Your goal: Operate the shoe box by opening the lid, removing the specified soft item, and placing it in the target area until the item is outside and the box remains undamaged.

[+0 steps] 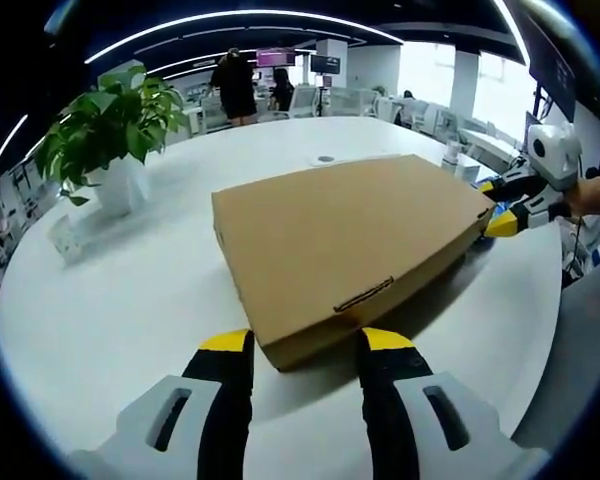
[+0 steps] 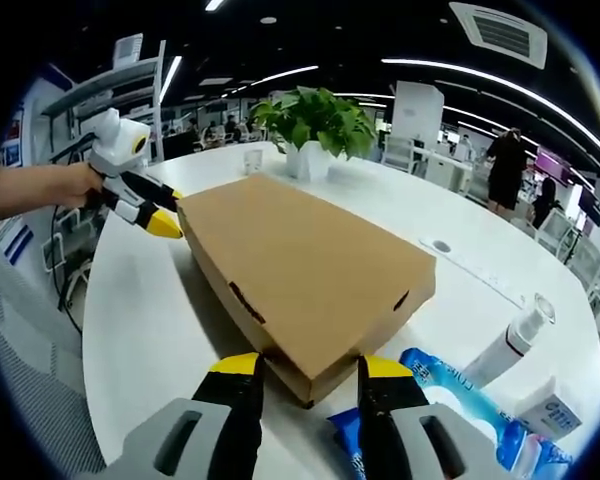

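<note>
shoe box [image 1: 350, 255] lies flat and shut on the white table [image 1: 130, 300], spanned between my two grippers. in the left gripper view its near corner sits just ahead of the left gripper [image 1: 305, 345], right between the two spread jaws, which hold nothing. from there the long axis runs away and to the right, toward the far corner.

right gripper [image 2: 305, 368] mirrors this in the right gripper view: jaws apart, empty, opposite corner of the box just ahead between them, long axis running away and to the left. each gripper appears at the far corner in the other's view, jaws spread near that corner.

both grippers are equally close to the box, one per diagonal corner; neither is clearly nearer. i cannot tell whether any jaw touches the cardboard.

lid seam with a tab slot [image 1: 363, 295] faces the left gripper, slightly right of its jaws. i judge the lid opens from that side, so the left gripper is better placed to lift.

blue packet [image 2: 450, 395] and a white bottle [image 2: 510, 345] lie to the right of the right gripper, just beside the box. potted plant [image 1: 110, 130] stands well apart, left of the left gripper.
</note>
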A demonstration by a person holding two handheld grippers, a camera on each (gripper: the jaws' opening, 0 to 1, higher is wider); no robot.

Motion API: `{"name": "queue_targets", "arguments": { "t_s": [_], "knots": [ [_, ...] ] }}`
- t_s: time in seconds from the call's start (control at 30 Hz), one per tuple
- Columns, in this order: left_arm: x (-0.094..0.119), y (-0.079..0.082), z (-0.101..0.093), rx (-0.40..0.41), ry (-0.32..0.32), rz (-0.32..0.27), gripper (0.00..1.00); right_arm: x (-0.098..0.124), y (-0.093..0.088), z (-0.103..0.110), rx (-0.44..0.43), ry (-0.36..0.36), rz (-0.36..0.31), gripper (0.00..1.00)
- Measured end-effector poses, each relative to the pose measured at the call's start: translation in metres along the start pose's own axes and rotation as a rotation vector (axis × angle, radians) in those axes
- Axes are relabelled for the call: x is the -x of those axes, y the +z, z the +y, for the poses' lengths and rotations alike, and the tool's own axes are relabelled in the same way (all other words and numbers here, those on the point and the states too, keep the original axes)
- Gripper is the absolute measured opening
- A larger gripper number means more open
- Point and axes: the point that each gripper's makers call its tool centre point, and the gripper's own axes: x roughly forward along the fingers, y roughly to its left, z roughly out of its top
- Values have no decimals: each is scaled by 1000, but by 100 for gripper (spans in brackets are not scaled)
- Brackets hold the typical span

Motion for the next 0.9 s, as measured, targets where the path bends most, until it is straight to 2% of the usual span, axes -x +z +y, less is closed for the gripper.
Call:
{"name": "queue_targets", "arguments": {
  "t_s": [0.1, 0.23, 0.5, 0.9],
  "knots": [
    [1, 0, 2, 10, 10, 3, 39, 1, 1, 0, -4, -4, -4, 34],
    [2, 0, 4, 12, 21, 6, 45, 4, 2, -1, -4, -11, -11, 35],
    [12, -2, 4, 20, 18, 1, 48, 21, 5, -6, -21, -36, -37, 38],
    [48, 5, -12, 74, 9, -81, 56, 61, 5, -13, -55, -106, -89, 47]
  ]
}}
